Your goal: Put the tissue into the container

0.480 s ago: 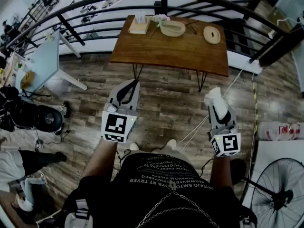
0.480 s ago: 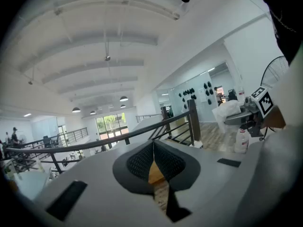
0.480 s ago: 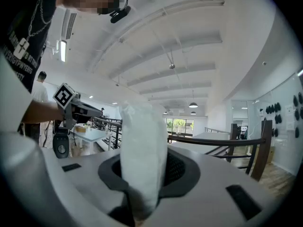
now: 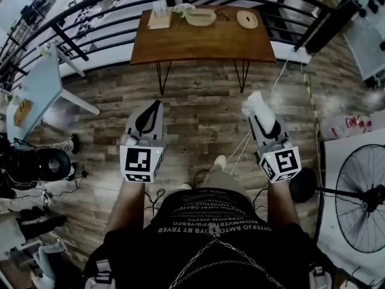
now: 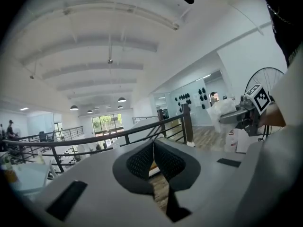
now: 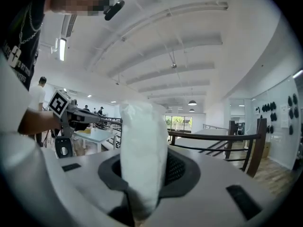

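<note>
- While the person stands on the plank floor (image 4: 198,107) facing a dark curved railing (image 4: 90,14), a pale side table (image 4: 36,89) sits at the far left, just this side of the bars.
- Next along, the left gripper (image 4: 157,104) is held out low in front of the body, pointing forward, with its marker cube (image 4: 139,163) at the end nearest the person. In the left gripper view its two dark ribbed pads meet along a thin line, pressed together with nothing caught between them.
- Straight ahead a wooden table (image 4: 204,44) on thin dark legs stands against the railing. Along its far edge, from the left, are a small box-like item (image 4: 159,18), a pale oval container (image 4: 200,17) and a round pale disc (image 4: 246,19). I cannot make out what is inside the container from here. All three are well apart from both grippers.
- To the right of the person's middle, the right gripper (image 4: 266,120) is also held out low and pointing forward. Its jaws pinch the tissue (image 4: 254,103), a white crumpled wad. The lower part of the wad is squeezed between the pads, and the rest stands up past the fingertips. The jaws stay slightly apart, only as far as the wad's thickness keeps them. The tissue is in the air over the floor, well short of the table and the container.
- At the far right a pedestal fan (image 4: 361,200) with a round wire cage stands on the floor beside the person.
</note>
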`<state>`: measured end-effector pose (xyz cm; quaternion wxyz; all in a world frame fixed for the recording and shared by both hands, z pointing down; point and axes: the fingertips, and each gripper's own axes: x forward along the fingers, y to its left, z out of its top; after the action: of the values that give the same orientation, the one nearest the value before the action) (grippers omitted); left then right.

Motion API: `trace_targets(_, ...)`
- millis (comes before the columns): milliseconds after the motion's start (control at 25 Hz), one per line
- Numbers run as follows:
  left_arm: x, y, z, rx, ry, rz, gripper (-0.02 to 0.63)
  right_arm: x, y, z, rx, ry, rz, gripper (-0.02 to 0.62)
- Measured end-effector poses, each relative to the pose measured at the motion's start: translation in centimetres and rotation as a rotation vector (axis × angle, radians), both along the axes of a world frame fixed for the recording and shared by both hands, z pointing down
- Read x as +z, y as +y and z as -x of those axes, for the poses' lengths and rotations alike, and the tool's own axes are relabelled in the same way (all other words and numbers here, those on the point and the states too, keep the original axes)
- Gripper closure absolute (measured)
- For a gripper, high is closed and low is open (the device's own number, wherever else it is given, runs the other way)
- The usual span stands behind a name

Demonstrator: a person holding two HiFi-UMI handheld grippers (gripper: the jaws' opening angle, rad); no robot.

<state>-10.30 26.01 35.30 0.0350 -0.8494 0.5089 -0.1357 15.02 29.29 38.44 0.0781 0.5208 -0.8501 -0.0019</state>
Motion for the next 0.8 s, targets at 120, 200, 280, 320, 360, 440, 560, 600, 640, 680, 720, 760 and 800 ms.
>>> trace_targets(120,0.9,3.7,3.5,-0.015,0.021,0.019,0.577,-0.1,3.7,2.0,0.019,0.01,0.017,0.476)
trace_targets(200,0.9,4.9,5.4,-0.022,0.03,0.021,0.577,-0.4,5.0,3.2,0.027,0.01,0.023,0.476)
trace_targets(280,0.7,5.5,6.7,-0.023,0.035,0.015,0.577,-0.6,5.8,4.3,0.027,0.008,0.023,0.476)
trace_targets(320,0.7,5.7,7.2,-0.021,0.036,0.011,0.577,-0.6,6.0,4.7,0.028,0.011,0.022,0.476)
trace_targets(360,0.8,5.8,7.5,-0.018,0.037,0.008,0.577,-0.7,6.0,4.9,0.03,0.015,0.022,0.476)
trace_targets(440,0.8,5.7,7.8,-0.013,0.039,-0.001,0.577,-1.0,5.7,5.0,0.037,0.016,0.019,0.476)
trace_targets(560,1.0,4.7,8.0,-0.011,0.052,-0.008,0.577,-1.5,4.5,4.9,0.046,0.012,0.003,0.476)
trace_targets(600,1.1,4.4,7.8,-0.007,0.054,-0.009,0.577,-1.5,4.2,4.9,0.045,0.013,-0.004,0.476)
trace_targets(640,1.2,4.1,7.6,-0.001,0.052,-0.012,0.577,-1.4,3.9,5.0,0.042,0.013,-0.009,0.476)
trace_targets(680,1.2,3.6,7.3,0.006,0.045,-0.016,0.577,-1.2,3.4,5.0,0.037,0.012,-0.01,0.476)
trace_targets(720,1.2,3.0,6.9,0.01,0.035,-0.019,0.577,-0.9,2.8,4.9,0.033,0.009,-0.007,0.476)
trace_targets(760,1.2,2.4,6.4,0.013,0.026,-0.016,0.577,-0.6,2.0,4.7,0.029,0.004,0.0,0.476)
trace_targets(800,1.2,1.8,5.9,0.014,0.02,-0.009,0.577,-0.3,1.2,4.4,0.025,-0.003,0.009,0.476)
